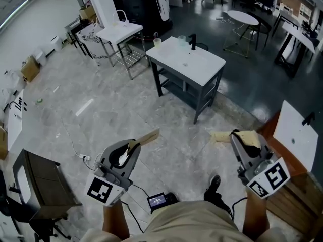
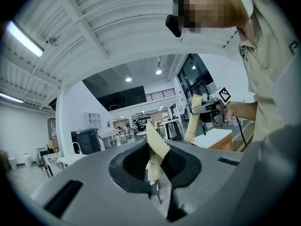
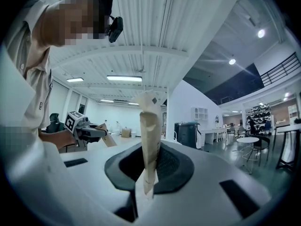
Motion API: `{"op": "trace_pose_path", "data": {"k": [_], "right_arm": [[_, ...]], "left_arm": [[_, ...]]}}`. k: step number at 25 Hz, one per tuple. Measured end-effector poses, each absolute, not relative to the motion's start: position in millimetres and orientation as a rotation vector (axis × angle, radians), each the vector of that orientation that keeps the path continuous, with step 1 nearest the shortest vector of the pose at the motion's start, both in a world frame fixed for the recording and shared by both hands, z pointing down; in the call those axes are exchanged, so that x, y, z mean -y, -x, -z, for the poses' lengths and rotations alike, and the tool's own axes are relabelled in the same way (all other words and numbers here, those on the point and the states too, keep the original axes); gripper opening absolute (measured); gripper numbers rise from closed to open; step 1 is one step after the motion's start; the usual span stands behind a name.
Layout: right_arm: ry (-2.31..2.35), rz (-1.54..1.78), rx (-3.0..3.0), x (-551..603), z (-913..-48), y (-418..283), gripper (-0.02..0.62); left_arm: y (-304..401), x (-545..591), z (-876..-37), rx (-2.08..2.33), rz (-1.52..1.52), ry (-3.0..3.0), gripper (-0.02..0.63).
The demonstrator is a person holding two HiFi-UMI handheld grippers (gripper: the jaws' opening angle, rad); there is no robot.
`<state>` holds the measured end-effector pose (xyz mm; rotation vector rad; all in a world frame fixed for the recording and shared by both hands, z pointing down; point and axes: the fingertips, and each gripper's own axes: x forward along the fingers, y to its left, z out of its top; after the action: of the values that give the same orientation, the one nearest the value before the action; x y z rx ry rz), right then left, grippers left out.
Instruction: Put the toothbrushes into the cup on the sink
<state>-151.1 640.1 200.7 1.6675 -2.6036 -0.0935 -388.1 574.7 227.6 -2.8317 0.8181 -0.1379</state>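
Beige trousers (image 1: 194, 223) and two bare forearms fill the bottom of the head view, seen from above by a person standing on a pale marble-look floor (image 1: 75, 125).

At 7 o'clock the left gripper (image 1: 132, 146) points up and to the right. Its jaws are partly closed, clamped on a paper-wrapped toothbrush (image 1: 147, 136) that sticks out past the tips. In the left gripper view the tan wrapper, with a zigzag-cut end, stands pinched between the two dark pads.

At 5 o'clock the right gripper (image 1: 236, 138) points up and to the left. Its jaws are almost fully closed on a second wrapped toothbrush (image 1: 221, 136). In the right gripper view that wrapper stands nearly upright in the narrow gap between the jaws.

Both toothbrushes are held in the air over the floor, near each other but not touching.

At 12 o'clock, well apart from both grippers, stands a dark-framed counter with a white sink top (image 1: 204, 69). A clear cup (image 1: 181, 41) stands on its far edge, just beside a black tap (image 1: 193, 41).

A dark shoe (image 1: 214, 183) shows at 6 o'clock, with a small black device (image 1: 157, 200) and a cable on the floor beside it.
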Motion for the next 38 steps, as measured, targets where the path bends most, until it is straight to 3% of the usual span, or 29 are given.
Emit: {"op": "trace_pose_path", "data": {"k": [6,14,19,27,38], "right_arm": [[-1.701,0.111,2.618,-617.4,-195.7,59.9,0.021],[-1.657,0.108,2.662,-576.8,-202.8,-107.6,0.021],[-1.607,0.104,2.698,-556.4,-197.9,-174.9,0.021],[-1.567,0.086,2.771,-530.7,-201.3,-220.2,0.021],[-1.545,0.051,2.766,-450.9,-217.1,-211.4,0.021]], "left_arm": [[322.2,-555.6,-220.3,-0.877,0.171,2.789,0.055],[161.2,-521.0,-228.6,-0.954,0.234,2.749,0.054],[94.2,-505.3,-222.2,-0.99,0.252,2.718,0.055],[49.3,-492.7,-216.1,-1.029,0.326,2.682,0.054],[65.8,-414.6,-230.9,-1.089,0.309,2.695,0.054]]}}
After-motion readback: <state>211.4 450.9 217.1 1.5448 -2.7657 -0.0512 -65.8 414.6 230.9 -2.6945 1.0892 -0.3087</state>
